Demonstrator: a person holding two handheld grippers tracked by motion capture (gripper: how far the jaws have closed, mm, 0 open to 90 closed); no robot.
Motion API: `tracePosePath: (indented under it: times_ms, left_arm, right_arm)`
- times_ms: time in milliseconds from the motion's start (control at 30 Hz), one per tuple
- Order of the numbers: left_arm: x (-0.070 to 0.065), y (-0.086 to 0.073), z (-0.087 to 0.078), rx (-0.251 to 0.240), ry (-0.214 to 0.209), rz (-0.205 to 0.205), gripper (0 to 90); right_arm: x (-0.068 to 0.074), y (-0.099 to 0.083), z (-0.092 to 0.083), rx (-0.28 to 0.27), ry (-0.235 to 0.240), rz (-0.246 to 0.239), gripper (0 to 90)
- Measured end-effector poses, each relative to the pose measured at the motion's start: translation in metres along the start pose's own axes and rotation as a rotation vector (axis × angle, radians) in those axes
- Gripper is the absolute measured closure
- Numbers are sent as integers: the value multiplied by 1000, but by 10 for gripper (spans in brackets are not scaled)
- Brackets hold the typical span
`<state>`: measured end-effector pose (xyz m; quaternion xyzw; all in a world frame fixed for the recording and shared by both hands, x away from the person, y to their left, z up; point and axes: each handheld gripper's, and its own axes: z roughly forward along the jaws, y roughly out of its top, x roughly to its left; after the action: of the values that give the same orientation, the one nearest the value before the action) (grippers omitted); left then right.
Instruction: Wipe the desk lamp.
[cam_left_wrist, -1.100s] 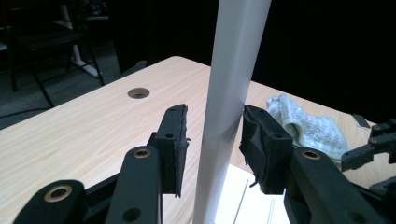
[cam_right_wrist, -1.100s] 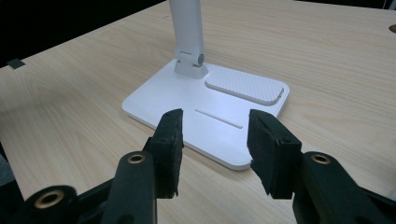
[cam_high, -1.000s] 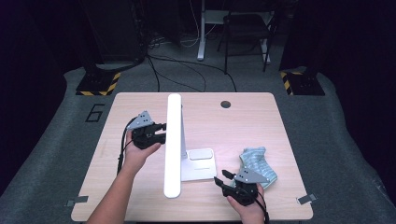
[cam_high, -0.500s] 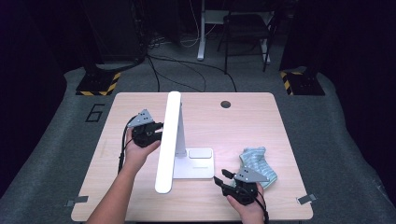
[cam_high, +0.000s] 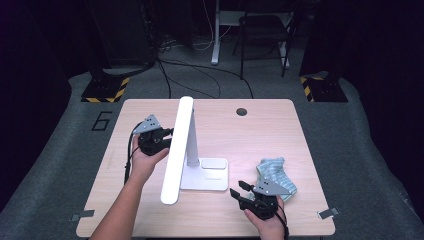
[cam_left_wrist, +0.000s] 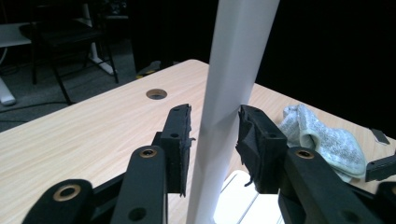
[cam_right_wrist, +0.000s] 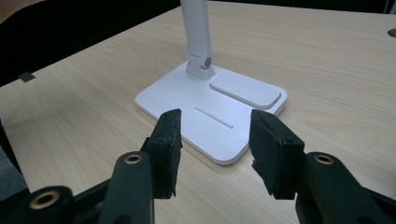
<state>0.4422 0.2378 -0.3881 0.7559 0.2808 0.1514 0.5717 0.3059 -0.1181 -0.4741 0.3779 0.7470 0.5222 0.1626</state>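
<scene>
Overhead, lamp head lengthwise toward table's near edge.

The lamp stands mid-counter between both sides; the far right stays open (a sock sits nearer).

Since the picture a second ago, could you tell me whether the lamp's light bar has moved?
Yes. The light bar has swung: its near end now lies left of the lamp base, toward the person's left forearm, while the base sits in the same spot on the table.
</scene>
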Motion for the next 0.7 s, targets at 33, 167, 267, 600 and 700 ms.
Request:
tracePosePath:
  times_ms: [33,167,267,600,700]
  left_arm:
    - [0,0,-1,-11,9,-2,622]
    - [2,-3,-6,-8,29,-11,576]
    - [4,-4,-10,-6,37,-17,545]
    - [8,-6,-32,23,95,-35,483]
    - [4,-3,-41,18,102,-28,473]
  right_arm:
    - [0,0,-1,-2,2,-5,541]
    - [-1,0,-5,-13,-2,4,536]
    - [-3,-1,-8,-15,-7,8,534]
    - [-11,2,-20,-64,-24,30,521]
    - [-11,5,-23,-69,-30,32,519]
